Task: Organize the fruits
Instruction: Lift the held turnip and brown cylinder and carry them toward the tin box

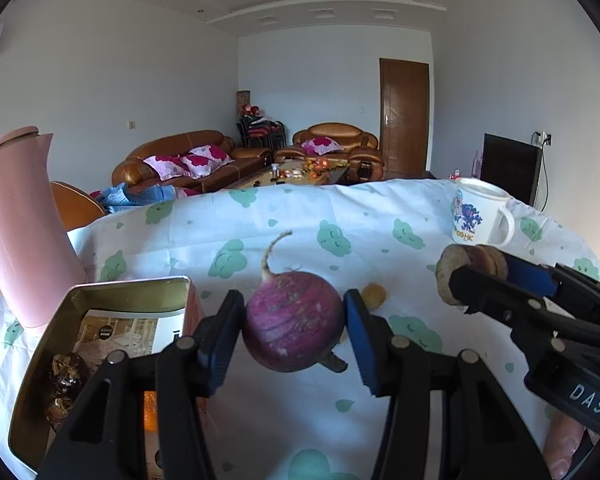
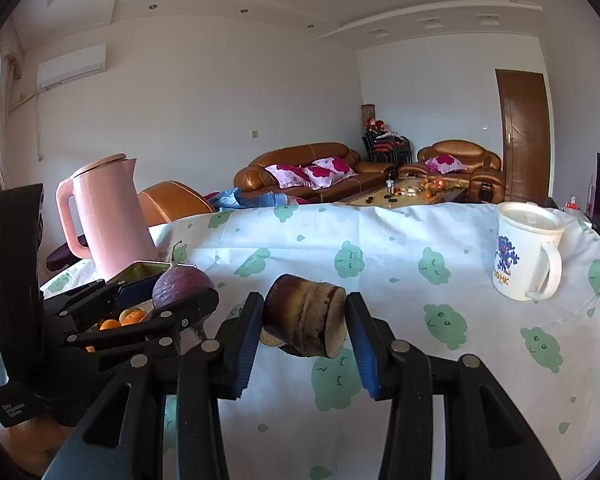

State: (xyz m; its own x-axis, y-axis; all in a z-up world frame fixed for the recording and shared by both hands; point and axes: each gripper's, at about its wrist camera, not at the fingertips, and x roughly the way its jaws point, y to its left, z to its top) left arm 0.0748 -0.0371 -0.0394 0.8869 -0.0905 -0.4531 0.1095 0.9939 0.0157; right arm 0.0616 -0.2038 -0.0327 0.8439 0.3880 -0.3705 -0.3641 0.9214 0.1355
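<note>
Two grippers are up over the table (image 1: 380, 216), each clamped on a piece of produce. The left gripper (image 1: 294, 322) grasps a purple turnip (image 1: 294, 320) between its blue pads, held clear of the cloud-print cloth, just right of an open metal tin (image 1: 100, 300) holding oranges (image 2: 126, 317) and dark nuts (image 1: 66, 368). The right gripper (image 2: 305, 322) grips a brown bamboo-shoot stump (image 2: 305, 320) above the cloth. A pink kettle (image 2: 108, 216) stands behind the tin; a white mug (image 2: 526, 250) sits far right.

"DAS" on the right gripper's (image 1: 456, 280) housing, "Data Acquisition System" — left gripper's (image 2: 204, 300) housing.
</note>
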